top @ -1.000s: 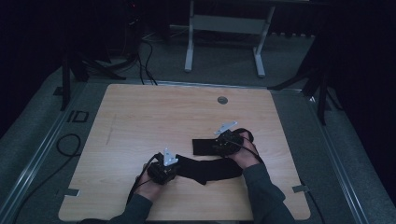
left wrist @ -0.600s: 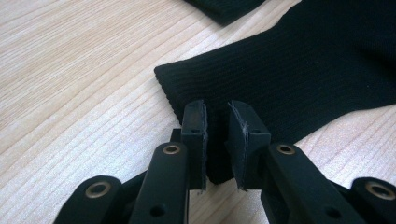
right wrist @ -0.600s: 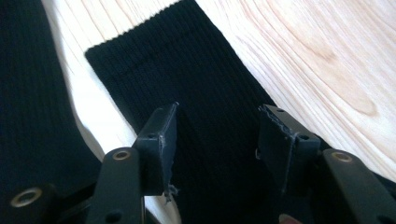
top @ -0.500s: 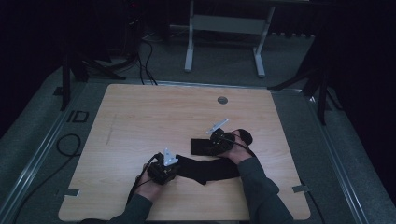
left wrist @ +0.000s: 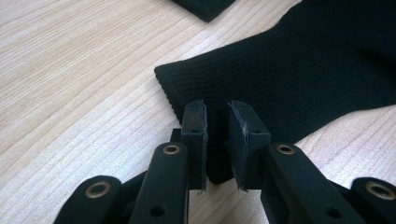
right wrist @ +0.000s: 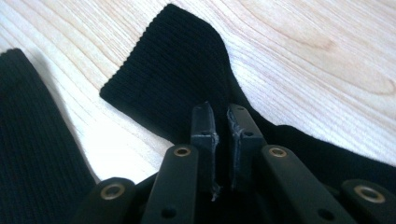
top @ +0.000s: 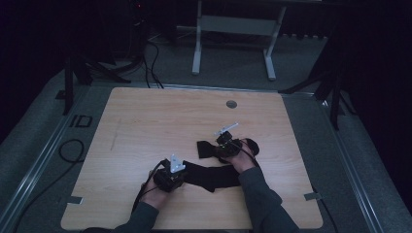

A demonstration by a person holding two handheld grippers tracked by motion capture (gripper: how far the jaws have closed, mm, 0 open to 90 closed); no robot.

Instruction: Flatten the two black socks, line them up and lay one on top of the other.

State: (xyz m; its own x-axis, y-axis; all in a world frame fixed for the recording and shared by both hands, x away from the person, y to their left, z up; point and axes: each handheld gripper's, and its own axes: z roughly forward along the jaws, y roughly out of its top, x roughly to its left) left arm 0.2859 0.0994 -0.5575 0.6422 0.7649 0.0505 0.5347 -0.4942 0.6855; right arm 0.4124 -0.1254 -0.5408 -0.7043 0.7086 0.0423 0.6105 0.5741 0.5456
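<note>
I am looking at the wooden table [top: 145,126]. Two black socks are lying near its front edge. The near sock [top: 211,177] is lying flat, left to right. My left gripper [left wrist: 215,135] is pinching its cuff. My right gripper [right wrist: 220,140] is pinching the far sock [top: 206,148].

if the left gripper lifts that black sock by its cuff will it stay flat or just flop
Probably flop: the black sock is soft ribbed knit lying limp on the table. It looks light, so the left gripper, closed on a fold at the cuff edge, should carry it. The ribbing likely grips the pads rather than slipping.
</note>
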